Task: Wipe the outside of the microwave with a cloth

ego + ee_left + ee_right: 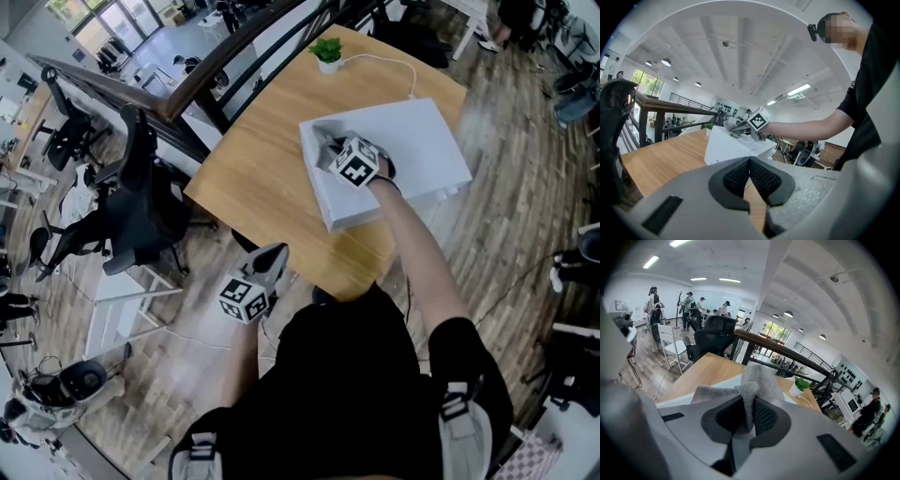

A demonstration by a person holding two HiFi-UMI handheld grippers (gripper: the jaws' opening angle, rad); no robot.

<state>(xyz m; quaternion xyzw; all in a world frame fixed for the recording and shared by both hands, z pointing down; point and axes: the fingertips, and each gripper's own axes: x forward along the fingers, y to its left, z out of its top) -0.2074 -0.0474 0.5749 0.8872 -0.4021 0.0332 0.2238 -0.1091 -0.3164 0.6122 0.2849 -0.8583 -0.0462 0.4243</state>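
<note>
A white microwave [412,150] lies on the wooden table [262,159]; it also shows as a white box, the microwave [724,147], in the left gripper view. My right gripper [330,150] is over its top left part, shut on a grey mesh cloth [752,385] that lies bunched on the white top; the cloth [328,145] shows in the head view too. My left gripper [272,267] hangs below the table's near edge, away from the microwave, with its pads [761,176] touching and nothing between them.
A small potted plant [327,52] stands at the table's far end, with a white cable [389,64] running to the microwave. A dark railing [216,56] borders the table's left side. Black office chairs [141,202] stand on the floor to the left.
</note>
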